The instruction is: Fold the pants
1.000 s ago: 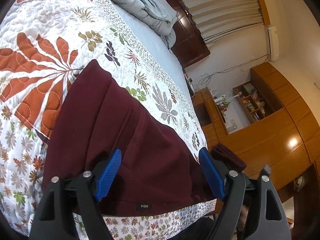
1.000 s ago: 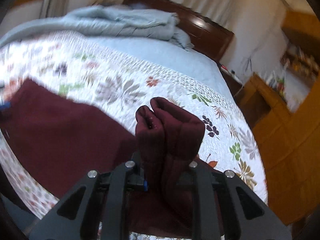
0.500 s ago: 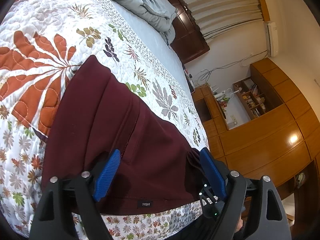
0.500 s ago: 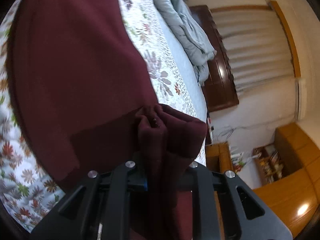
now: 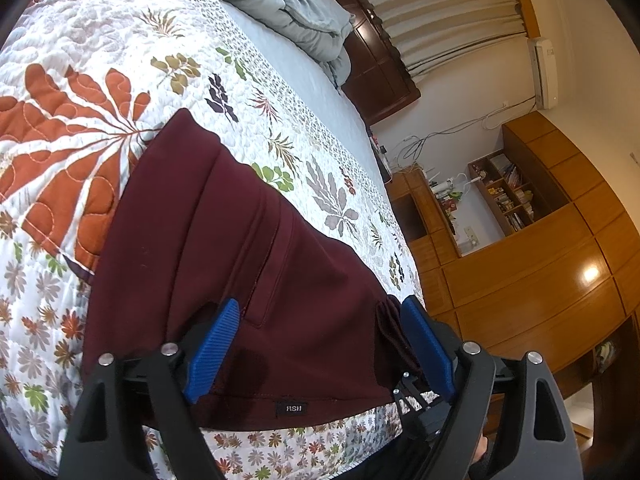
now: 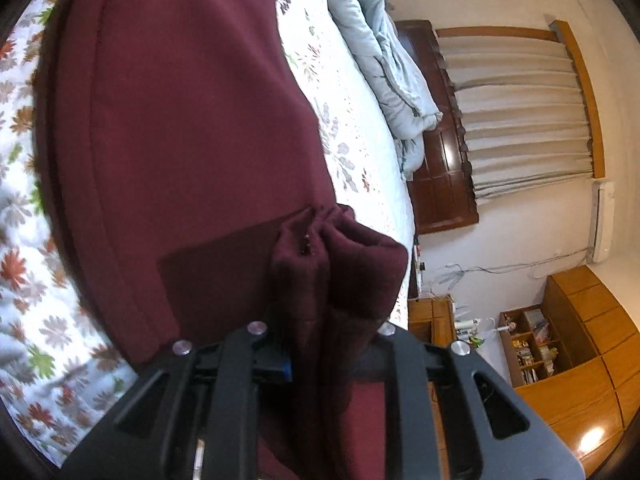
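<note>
Spreading across most of both frames is the floral quilt on the bed, and the maroon pants lie flat on it through the centre of the left view, hem and small label at the bottom edge. My right gripper is clamped tight on a bunched wad of the pants at the lower centre of its frame, the cloth bulging up between the jaws. My left gripper hangs with its blue pads spread wide over the hem, holding nothing. To do this fold well, I judge I should carry the pinched end low and straight over the flat part, line up the edges, and let the left pin the hem so nothing drags, then let go only once the layers sit square
</note>
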Action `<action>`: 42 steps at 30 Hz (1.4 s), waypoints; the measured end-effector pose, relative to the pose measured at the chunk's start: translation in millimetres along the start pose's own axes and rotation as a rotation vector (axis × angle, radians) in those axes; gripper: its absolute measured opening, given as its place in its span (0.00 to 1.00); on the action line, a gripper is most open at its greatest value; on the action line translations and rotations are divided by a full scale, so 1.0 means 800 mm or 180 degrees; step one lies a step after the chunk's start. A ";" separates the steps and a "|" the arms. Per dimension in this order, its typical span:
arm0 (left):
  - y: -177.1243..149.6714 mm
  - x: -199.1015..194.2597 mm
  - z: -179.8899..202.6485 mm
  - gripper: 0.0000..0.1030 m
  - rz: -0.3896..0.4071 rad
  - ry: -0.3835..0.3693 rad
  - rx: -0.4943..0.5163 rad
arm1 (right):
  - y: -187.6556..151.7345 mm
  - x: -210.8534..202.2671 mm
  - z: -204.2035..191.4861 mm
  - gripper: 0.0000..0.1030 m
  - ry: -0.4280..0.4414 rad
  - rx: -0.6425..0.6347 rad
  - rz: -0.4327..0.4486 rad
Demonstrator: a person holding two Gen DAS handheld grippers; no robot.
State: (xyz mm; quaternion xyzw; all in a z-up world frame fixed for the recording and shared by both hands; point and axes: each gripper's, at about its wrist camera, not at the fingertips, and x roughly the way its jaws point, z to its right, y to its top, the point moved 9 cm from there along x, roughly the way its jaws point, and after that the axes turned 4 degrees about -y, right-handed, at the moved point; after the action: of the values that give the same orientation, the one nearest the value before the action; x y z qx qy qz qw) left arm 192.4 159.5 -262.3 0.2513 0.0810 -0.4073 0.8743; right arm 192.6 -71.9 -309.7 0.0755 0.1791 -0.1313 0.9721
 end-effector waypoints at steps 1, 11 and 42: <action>0.000 0.000 0.000 0.81 -0.0001 -0.0002 -0.0001 | -0.002 0.001 0.004 0.17 -0.0005 0.0017 -0.0022; -0.002 0.002 0.000 0.81 -0.0031 0.0031 0.0037 | -0.007 0.007 -0.017 0.27 0.0048 -0.0101 -0.0132; -0.011 -0.013 0.022 0.86 0.0033 0.0516 0.0299 | -0.240 0.042 0.125 0.23 0.2201 0.3383 -0.1104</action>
State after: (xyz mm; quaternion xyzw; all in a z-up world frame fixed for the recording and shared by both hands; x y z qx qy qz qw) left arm 177.9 153.1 -247.1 0.3246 0.1311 -0.3845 0.8542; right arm 201.3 -281.7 -249.0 0.5532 0.4015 -0.3248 0.6536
